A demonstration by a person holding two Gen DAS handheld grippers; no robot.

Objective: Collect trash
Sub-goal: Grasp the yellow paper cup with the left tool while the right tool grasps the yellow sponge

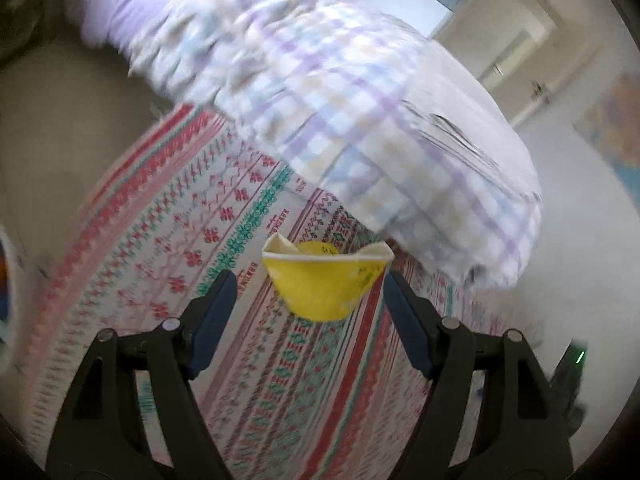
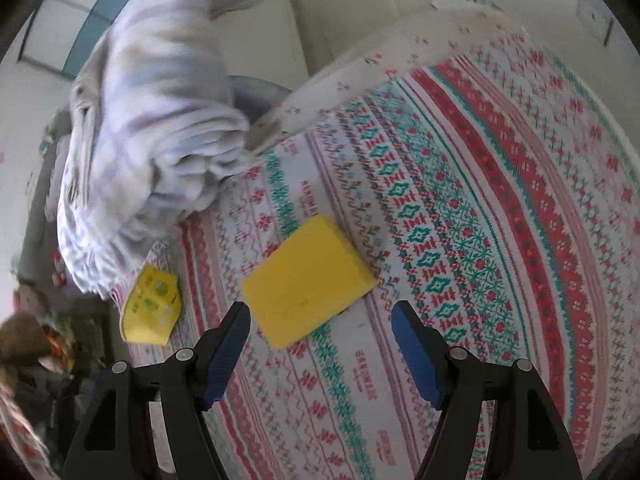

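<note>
A crushed yellow paper cup [image 1: 326, 280] lies on the patterned bedsheet [image 1: 168, 232], between and just beyond the tips of my open left gripper [image 1: 310, 292]; neither pad touches it. The same cup shows in the right wrist view [image 2: 151, 306], at the bed's left edge. A flat yellow rectangular piece [image 2: 306, 280] lies on the bedsheet [image 2: 460, 220] just ahead of my right gripper [image 2: 322, 320], which is open and empty. Its near corner sits between the fingertips.
A bunched checked blanket [image 1: 320, 92] lies on the bed right behind the cup; it also shows in the right wrist view [image 2: 152, 120]. A white pillow [image 2: 360, 60] lies at the bed's far end. Clutter [image 2: 44, 344] sits beside the bed at lower left.
</note>
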